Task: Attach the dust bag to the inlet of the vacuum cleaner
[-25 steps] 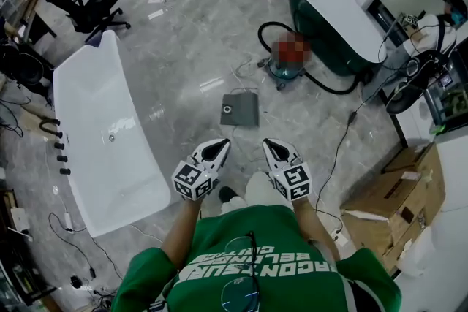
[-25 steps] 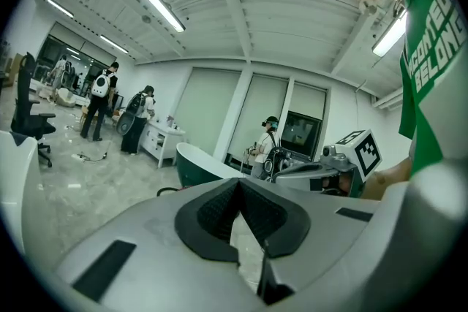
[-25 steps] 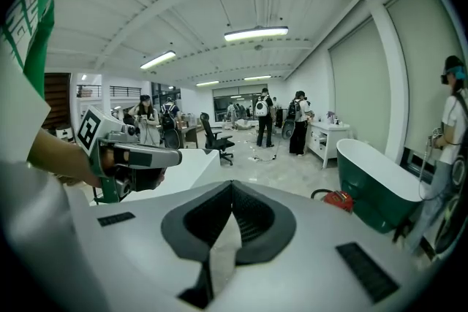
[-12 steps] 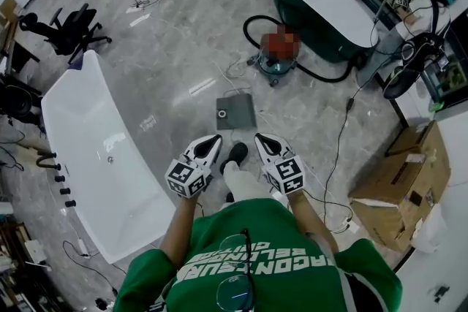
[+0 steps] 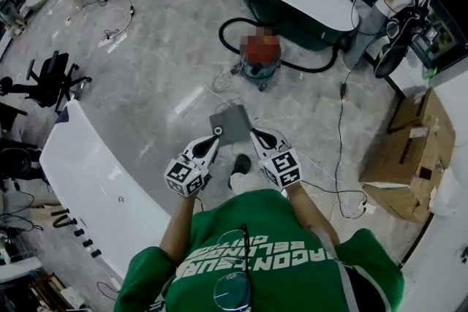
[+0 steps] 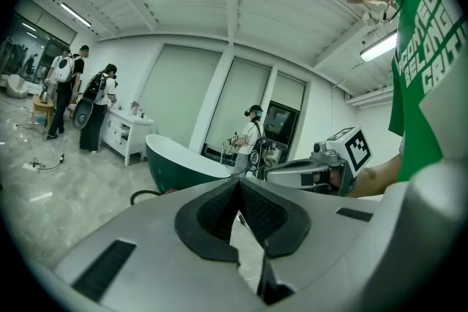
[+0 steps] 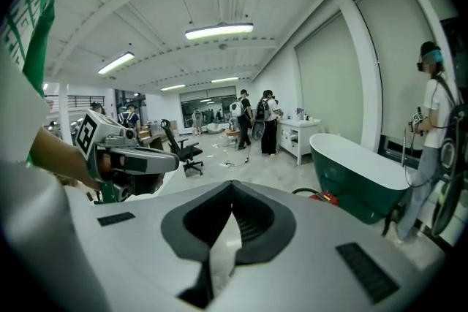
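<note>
Two shut grippers, dust bag (image 5: 234, 122) dead ahead and below

Both tools are clenched on nothing. The left gripper (image 5: 213, 143) and the right gripper (image 5: 258, 135) each show pads pressed together with nothing between them; the dust bag lies flat on the grey floor (image 5: 161, 69) just ahead of them and lower down, centred between the two tips; its round collar (image 5: 218, 131) sits on the near-left side, closer to the left gripper; the vacuum cleaner (image 5: 259, 66) stands farther on, beyond the bag and slightly right. The reach, I judge, goes forward and down, with the jaws opened first.
</note>
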`<state>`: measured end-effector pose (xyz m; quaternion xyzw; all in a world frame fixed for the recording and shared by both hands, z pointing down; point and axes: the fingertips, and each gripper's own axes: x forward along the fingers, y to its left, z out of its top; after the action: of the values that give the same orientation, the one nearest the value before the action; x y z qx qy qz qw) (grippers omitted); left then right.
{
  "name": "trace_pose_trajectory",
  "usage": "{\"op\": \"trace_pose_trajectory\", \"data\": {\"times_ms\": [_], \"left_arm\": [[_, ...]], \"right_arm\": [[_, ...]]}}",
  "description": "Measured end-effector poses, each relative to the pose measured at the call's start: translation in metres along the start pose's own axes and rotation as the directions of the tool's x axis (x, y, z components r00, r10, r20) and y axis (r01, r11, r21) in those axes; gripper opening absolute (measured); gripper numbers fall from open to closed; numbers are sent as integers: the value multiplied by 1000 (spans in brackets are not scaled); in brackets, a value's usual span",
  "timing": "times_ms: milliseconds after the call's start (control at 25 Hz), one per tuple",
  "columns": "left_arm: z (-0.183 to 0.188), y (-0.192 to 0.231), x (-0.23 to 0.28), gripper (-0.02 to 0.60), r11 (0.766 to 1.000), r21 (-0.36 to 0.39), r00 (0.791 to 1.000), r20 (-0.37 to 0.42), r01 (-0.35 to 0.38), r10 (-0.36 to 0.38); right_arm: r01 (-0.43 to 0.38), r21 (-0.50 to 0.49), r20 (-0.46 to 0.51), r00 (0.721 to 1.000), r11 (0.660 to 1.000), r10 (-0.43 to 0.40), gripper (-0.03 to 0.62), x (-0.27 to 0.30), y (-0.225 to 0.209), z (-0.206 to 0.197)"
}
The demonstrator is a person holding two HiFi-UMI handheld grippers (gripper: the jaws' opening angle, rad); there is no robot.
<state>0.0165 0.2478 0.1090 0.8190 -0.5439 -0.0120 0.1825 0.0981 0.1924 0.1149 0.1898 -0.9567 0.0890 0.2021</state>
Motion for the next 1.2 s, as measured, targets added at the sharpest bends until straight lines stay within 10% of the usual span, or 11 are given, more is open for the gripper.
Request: {"op": "trace_pose_trajectory", "data": {"times_ms": [1200], "left_arm": [[20, 63, 116, 5, 972, -12, 966, -106, 235, -234]], "right_arm": [[249, 138, -69, 968, 959, -242, 8, 38, -96, -3]]}}
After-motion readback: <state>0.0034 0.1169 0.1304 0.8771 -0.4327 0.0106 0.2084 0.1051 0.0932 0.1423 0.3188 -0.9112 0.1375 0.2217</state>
